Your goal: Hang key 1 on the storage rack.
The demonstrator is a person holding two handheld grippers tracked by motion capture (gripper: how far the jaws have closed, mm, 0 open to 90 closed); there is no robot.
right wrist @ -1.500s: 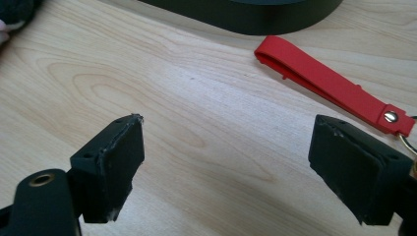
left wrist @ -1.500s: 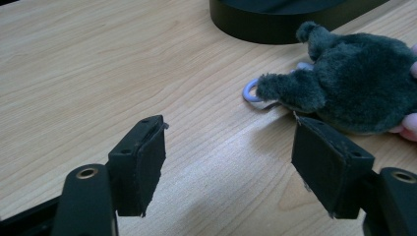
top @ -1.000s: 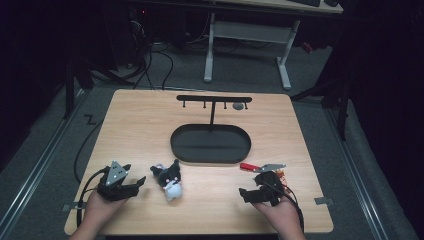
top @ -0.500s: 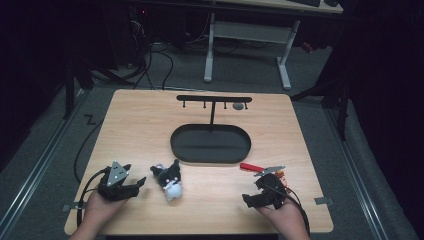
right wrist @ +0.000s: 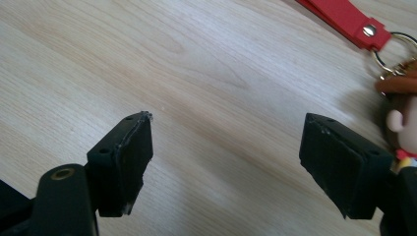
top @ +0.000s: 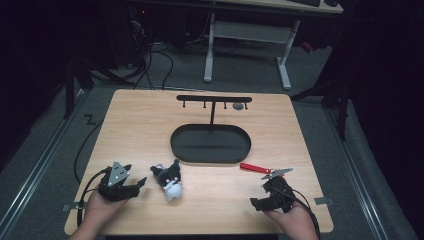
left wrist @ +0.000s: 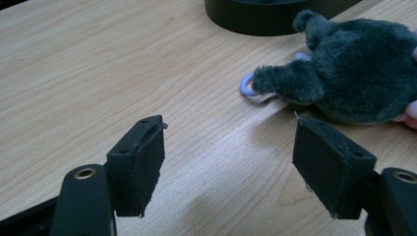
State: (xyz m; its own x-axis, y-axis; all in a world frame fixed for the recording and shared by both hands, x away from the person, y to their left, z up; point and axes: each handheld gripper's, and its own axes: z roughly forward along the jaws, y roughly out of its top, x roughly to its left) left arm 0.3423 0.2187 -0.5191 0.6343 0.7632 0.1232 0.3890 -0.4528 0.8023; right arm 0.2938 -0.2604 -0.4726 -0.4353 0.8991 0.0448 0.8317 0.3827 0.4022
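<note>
A person's left tool (top: 134, 186) rests low at the counter's 7 o'clock corner, its black jaws spread wide with bare wood between them, as the left gripper view (left wrist: 226, 169) shows. Just off its tips, toward 3 o'clock in the high view, lies a dark grey plush toy (top: 169, 180) with a white muzzle; from the left gripper view the plush toy (left wrist: 354, 69) sits just beyond the farther jaw, a pale ring (left wrist: 247, 88) tucked at its paw, apart from both pads. At the 5 o'clock corner the right tool (top: 256, 204) lies on its side in the other hand, jaws parted and just lately closing a little, with nothing but woodgrain between them in the right gripper view (right wrist: 226, 169). Beside its one jaw, at 2 o'clock in that view, a small figure keychain (right wrist: 401, 110) hangs from a metal ring on a red strap (right wrist: 344, 17); the high view puts the red strap (top: 254, 168) just above the right tool, toward 12 o'clock. Farther out, at the wooden counter's (top: 140, 130) centre, sits a black oval tray (top: 210, 144), with a black T-shaped hook rack (top: 213, 100) standing behind it at 12 o'clock.
</note>
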